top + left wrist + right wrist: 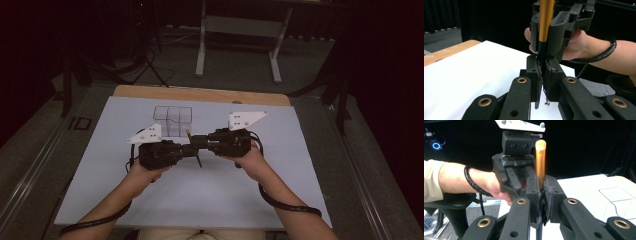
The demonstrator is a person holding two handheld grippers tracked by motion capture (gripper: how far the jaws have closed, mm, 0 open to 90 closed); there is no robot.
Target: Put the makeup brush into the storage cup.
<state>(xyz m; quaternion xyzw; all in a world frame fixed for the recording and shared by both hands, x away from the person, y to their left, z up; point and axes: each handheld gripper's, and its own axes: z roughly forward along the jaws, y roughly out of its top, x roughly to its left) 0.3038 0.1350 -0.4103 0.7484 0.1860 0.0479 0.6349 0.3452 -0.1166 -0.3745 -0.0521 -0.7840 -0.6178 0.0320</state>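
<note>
Currently I have both claws meeting nose to nose over the white board (210, 200), pinching one brush between them. My left claw (543, 72) is pressed together on the dark lower part of the brush (545, 22), whose orange handle rises straight up past its tips. My right claw (541, 195) is clamped on the same handle; its jaws have just eased apart slightly, yet the pads still press the stick. From above, the brush stands between the two claw noses, its dark end pointing down toward the board. Clear plastic box (173, 121) sits just beyond the claws, apart from them.
</note>
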